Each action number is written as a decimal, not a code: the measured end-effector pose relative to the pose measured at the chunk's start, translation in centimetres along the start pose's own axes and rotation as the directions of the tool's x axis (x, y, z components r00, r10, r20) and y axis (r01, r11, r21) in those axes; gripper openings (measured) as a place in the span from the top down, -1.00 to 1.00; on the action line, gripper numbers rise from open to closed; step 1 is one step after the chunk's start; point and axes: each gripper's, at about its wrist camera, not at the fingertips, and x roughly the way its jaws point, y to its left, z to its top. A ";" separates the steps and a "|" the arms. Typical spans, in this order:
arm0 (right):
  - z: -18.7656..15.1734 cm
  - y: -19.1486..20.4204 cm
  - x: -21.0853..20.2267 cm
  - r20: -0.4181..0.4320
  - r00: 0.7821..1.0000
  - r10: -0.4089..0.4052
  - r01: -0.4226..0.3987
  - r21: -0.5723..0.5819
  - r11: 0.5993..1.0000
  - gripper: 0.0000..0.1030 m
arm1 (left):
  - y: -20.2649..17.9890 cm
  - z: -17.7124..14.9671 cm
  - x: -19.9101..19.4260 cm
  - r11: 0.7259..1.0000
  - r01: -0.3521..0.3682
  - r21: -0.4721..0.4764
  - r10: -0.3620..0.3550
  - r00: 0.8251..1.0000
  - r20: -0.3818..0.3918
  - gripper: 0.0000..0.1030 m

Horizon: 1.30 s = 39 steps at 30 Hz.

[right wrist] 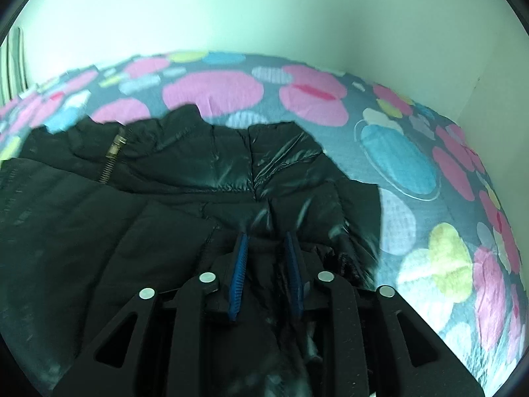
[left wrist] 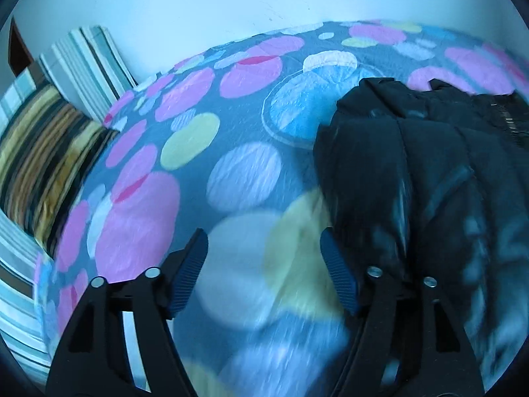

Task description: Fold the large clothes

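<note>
A black puffer jacket with a metal zipper lies on a bed with a spotted cover. In the left wrist view the jacket is at the right. My left gripper is open and empty over the cover, just left of the jacket's edge. My right gripper is shut on a fold of the jacket, with shiny black fabric pinched between its blue pads.
Striped pillows lie at the left end of the bed. A pale wall runs behind the bed, with a corner at the right. The spotted cover spreads left of the jacket.
</note>
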 end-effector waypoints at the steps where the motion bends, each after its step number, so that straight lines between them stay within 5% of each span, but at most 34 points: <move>1: -0.6 -0.4 -1.1 0.014 1.000 0.009 -0.009 0.007 1.000 0.17 | 0.6 -1.0 -0.8 1.000 0.012 -0.011 -0.012 1.000 0.001 -0.41; 4: -3.1 -1.5 -4.6 0.043 0.999 -0.006 0.006 0.013 1.000 -0.07 | 1.7 -4.1 -2.8 0.999 0.039 -0.015 -0.039 0.999 -0.001 -0.44; 10: -9.7 -3.4 -9.9 0.004 1.000 0.003 -0.003 0.023 1.000 -0.07 | 3.9 -12.0 -7.4 0.991 0.127 -0.049 -0.128 0.992 -0.017 -0.51; 16: -15.4 -5.2 -14.1 -0.036 0.999 0.037 -0.036 0.045 0.998 -0.07 | 5.1 -18.3 -11.1 0.957 0.261 -0.124 -0.268 0.962 -0.046 -0.52; 22: -19.8 -5.6 -15.9 -0.076 0.994 0.083 -0.079 0.051 0.996 -0.07 | 5.2 -21.5 -13.7 0.905 0.396 -0.156 -0.406 0.913 -0.035 -0.55; 31: -23.7 -5.7 -16.3 -0.130 0.976 0.176 -0.163 0.102 0.981 -0.07 | 3.5 -24.1 -14.5 0.872 0.477 -0.112 -0.485 0.873 -0.058 -0.55; 34: -24.3 -5.7 -16.7 -0.136 0.969 0.208 -0.194 0.115 0.974 -0.07 | 3.6 -24.5 -14.3 0.836 0.527 -0.155 -0.541 0.839 -0.064 -0.54; 39: -25.2 -6.0 -17.0 -0.151 0.948 0.279 -0.253 0.171 0.952 -0.07 | 3.3 -24.8 -14.7 0.811 0.567 -0.144 -0.579 0.814 -0.056 -0.44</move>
